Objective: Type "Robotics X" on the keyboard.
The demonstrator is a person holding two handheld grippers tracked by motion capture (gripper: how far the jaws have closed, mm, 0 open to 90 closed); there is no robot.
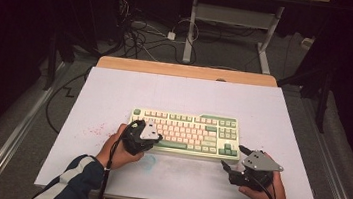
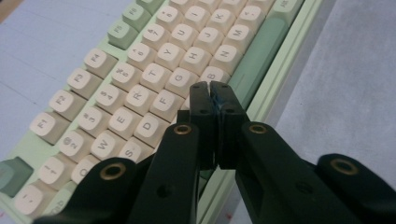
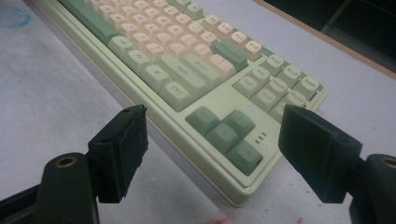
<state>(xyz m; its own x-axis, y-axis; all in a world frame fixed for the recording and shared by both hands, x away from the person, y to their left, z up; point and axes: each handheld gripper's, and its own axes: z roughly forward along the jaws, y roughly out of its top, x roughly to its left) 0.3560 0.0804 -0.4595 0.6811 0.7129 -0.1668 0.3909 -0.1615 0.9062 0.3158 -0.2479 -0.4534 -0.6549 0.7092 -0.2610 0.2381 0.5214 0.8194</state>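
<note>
Left tool (image 2: 211, 88) pressed closed; right tool (image 3: 212, 154) spread wide apart.

The left gripper (image 1: 158, 137) is black, with a grey three-cornered plate on top dotted with small dark holes. A black cable trails back from it along the forearm. Its jaws are matte black bars with brass-coloured rings set in the arms and small screw holes near the tips. The right gripper (image 1: 232, 158) is of the same make: black body, grey plate, black cable, square black pads with rough edges. The person wears dark blue sleeves; the left sleeve (image 1: 72, 180) carries white stripes.
</note>
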